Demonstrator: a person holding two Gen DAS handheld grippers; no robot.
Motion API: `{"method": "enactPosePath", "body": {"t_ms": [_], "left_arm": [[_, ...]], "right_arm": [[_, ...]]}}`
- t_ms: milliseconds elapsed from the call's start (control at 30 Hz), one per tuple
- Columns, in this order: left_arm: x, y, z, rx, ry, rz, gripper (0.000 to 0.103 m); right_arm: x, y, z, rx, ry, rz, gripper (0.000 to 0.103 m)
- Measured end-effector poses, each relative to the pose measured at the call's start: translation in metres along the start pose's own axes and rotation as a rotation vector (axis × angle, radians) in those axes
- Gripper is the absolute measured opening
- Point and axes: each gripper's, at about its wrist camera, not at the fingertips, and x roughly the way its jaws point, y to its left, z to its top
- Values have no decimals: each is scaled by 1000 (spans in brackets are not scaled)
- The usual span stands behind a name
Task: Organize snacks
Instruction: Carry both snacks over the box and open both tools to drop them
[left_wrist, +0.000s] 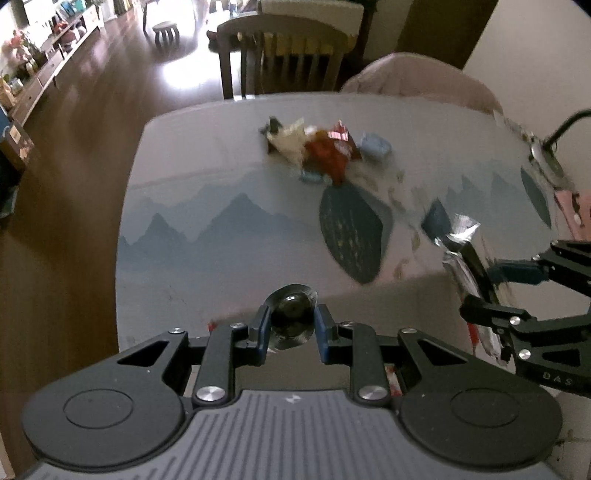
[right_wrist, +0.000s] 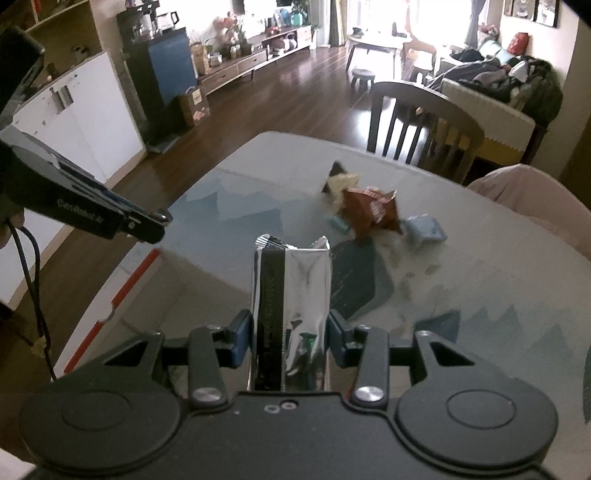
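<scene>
Left hand-held gripper (left_wrist: 291, 326), nearest the lens, is closed narrow on a small round clear-wrapped dark sweet (left_wrist: 291, 317), pads pressing both sides. Right hand-held gripper (right_wrist: 290, 341) is clamped on a silver foil pouch (right_wrist: 291, 295), held upright with its crimped top pointing away from the camera; jaws only part open, set by the pouch width. Both are carried over the near edge of the bench (left_wrist: 221, 236), with the printed mountain cloth below them.

Landmark: the snack pile (left_wrist: 314, 147) at the far middle of the bench. It has a red-brown bag (right_wrist: 373, 212), a cream packet (right_wrist: 341, 182) just behind it and a blue packet (right_wrist: 424, 229) just right of it, all touching or close. Chair (right_wrist: 417, 122) stands beyond the pile.

Step, as I judge it: transport, both items in hand, heading for the pile. Next move needs a reach across the bench, lowering beside the pile, then releasing without knocking the bag.
</scene>
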Motion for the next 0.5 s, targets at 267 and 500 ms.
{"method": "enactPosePath", "body": {"t_ms": [267, 500], "left_arm": [[26, -7, -39, 4, 86, -34, 24], [50, -9, -61, 16, 149, -40, 24]], "right_arm": [[26, 18, -24, 28, 78, 44, 42], [47, 29, -45, 50, 143, 61, 42]]}}
